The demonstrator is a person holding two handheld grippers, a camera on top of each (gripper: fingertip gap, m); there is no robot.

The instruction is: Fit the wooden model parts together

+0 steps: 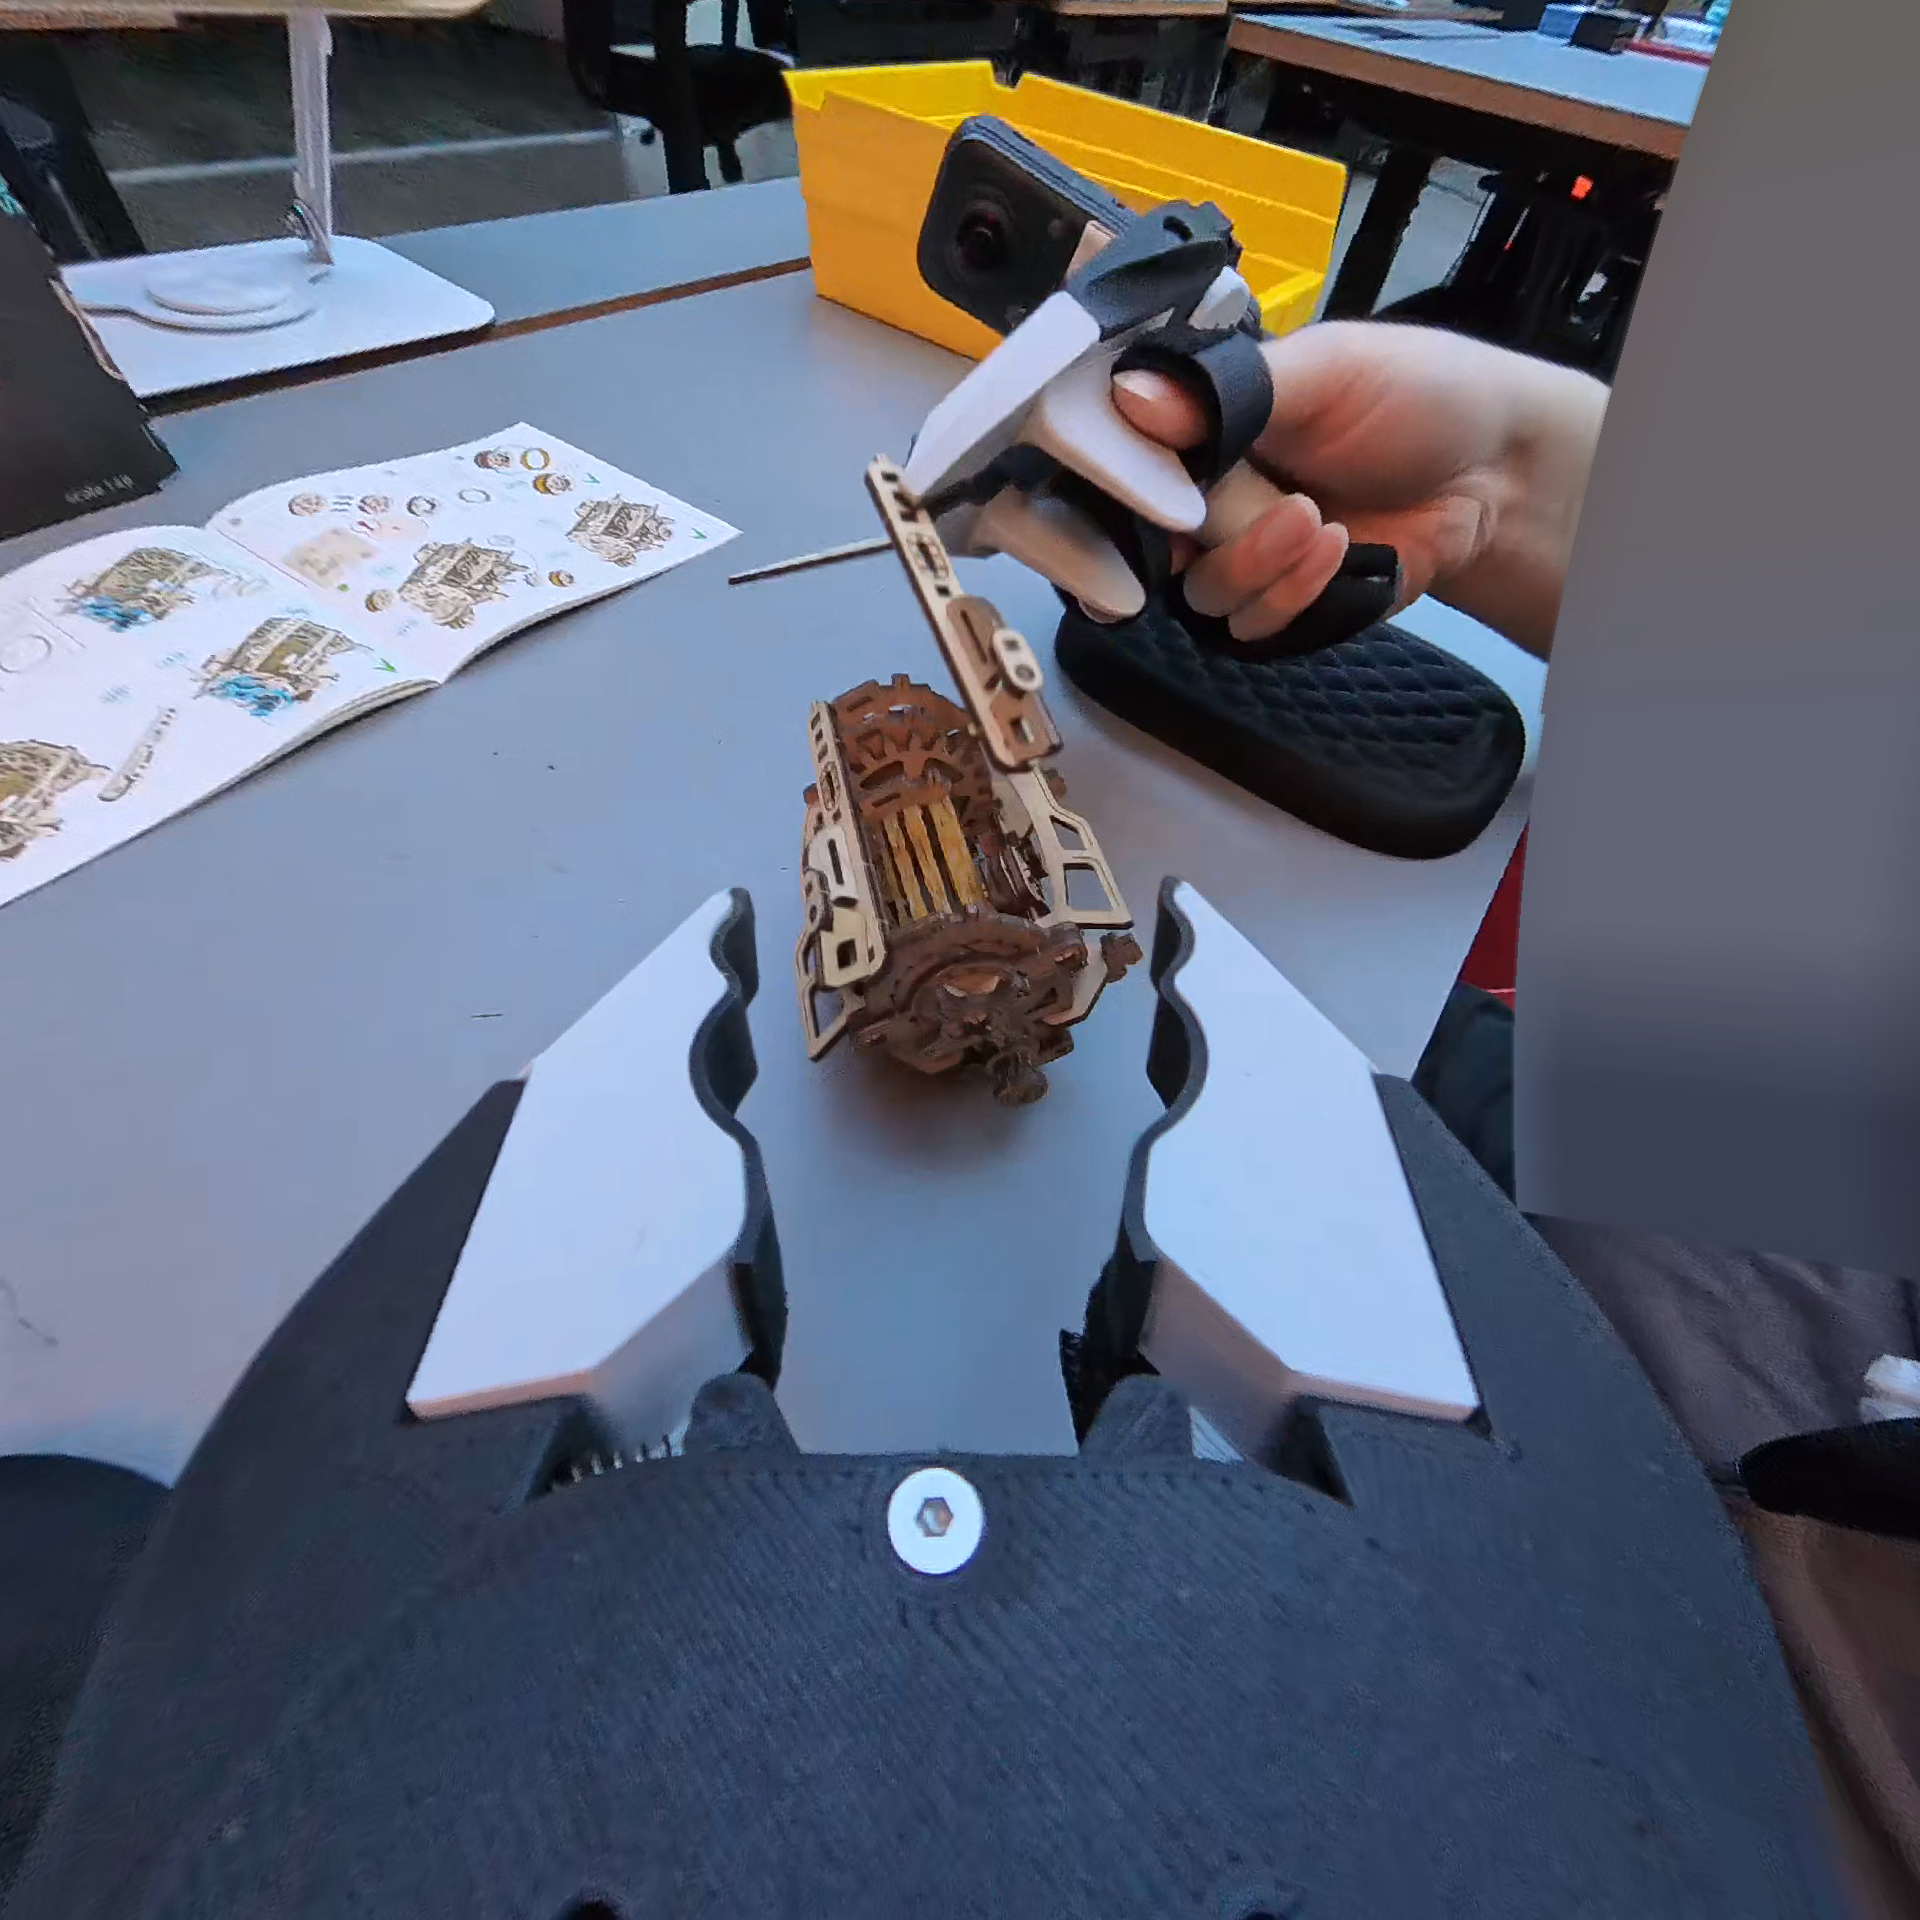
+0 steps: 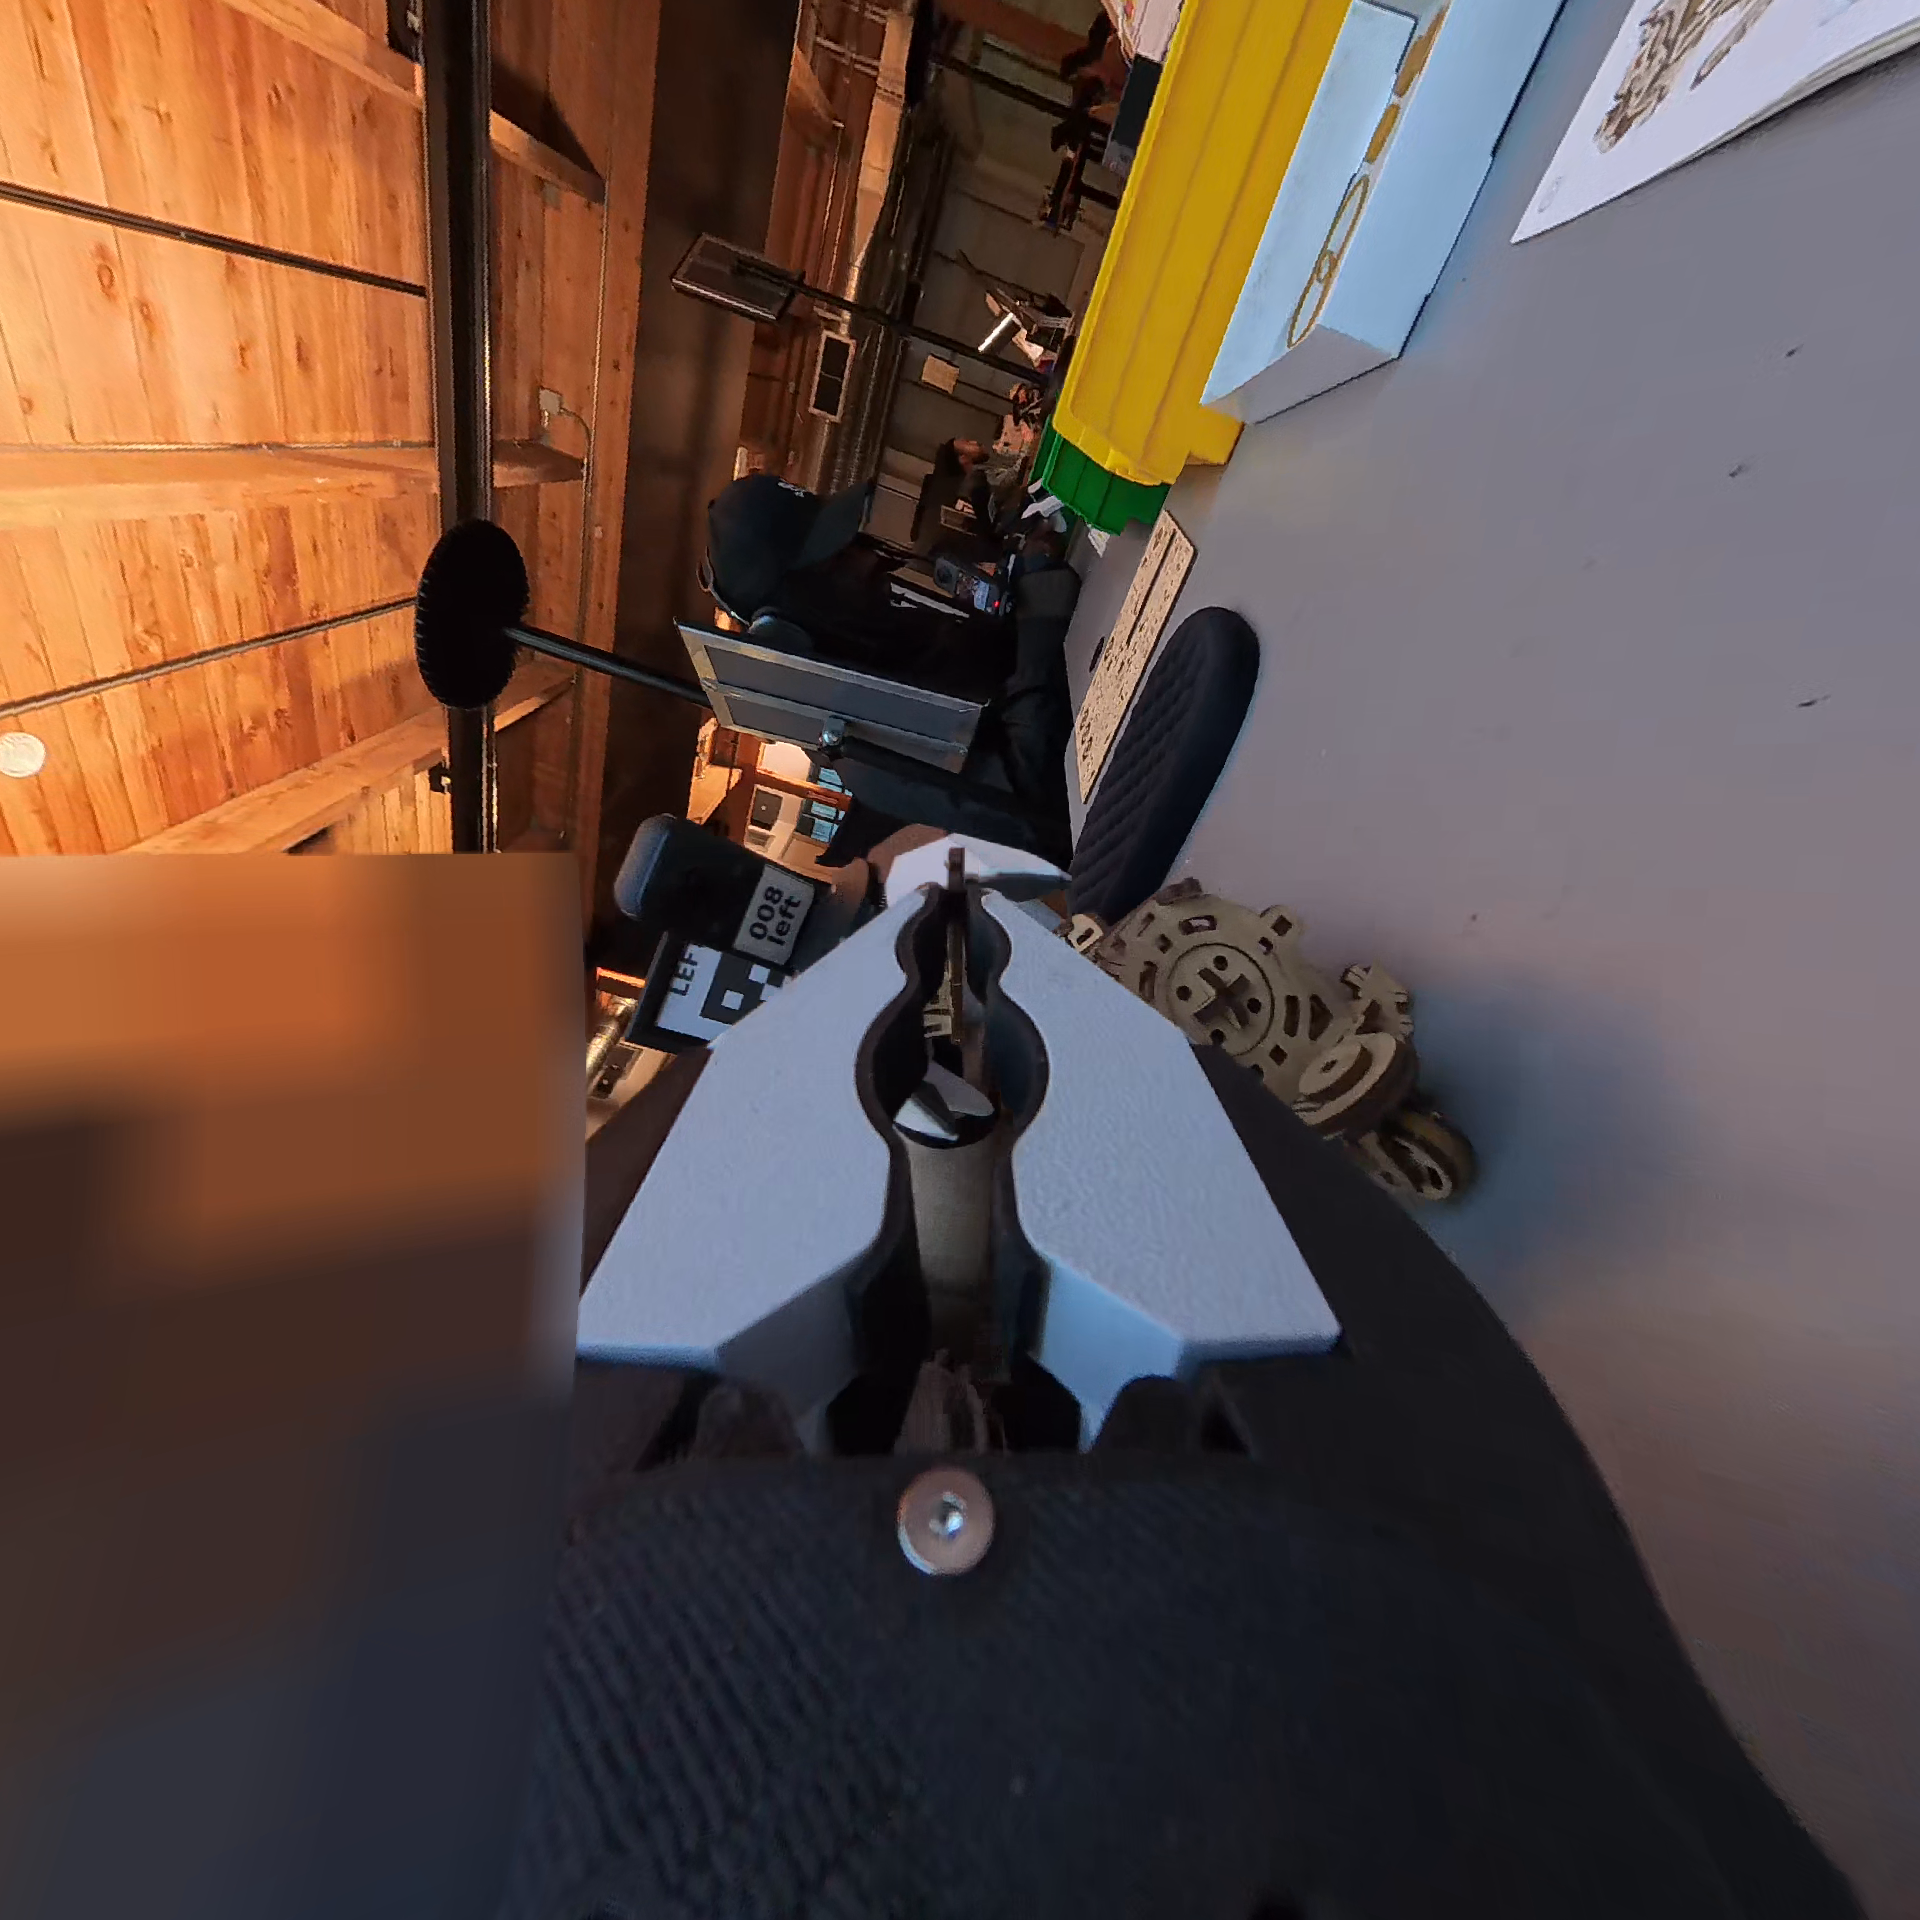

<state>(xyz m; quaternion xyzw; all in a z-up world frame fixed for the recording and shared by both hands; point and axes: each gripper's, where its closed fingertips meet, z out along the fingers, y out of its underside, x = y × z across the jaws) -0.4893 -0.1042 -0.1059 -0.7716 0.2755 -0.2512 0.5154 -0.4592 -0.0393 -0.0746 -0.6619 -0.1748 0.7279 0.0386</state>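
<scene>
Wooden gear drum model (image 1: pixel 951 894): lying on grey tabletop (image 1: pixel 416 987). Left tongs (image 1: pixel 951 935): spread wide, empty, flanking the model. Right tongs (image 1: pixel 920 488): clamped on slotted wooden strip (image 1: pixel 971 623), whose lower end meets the model's top.

yellow bin (image 1: pixel 883 187), black quilted pad (image 1: pixel 1330 727), grey table (image 1: pixel 416 987), brown-tan wooden model (image 1: pixel 935 904)

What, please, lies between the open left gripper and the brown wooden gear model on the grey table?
Only bare grey table, seen in the left wrist view, separates the left gripper from the wooden gear model.
</scene>
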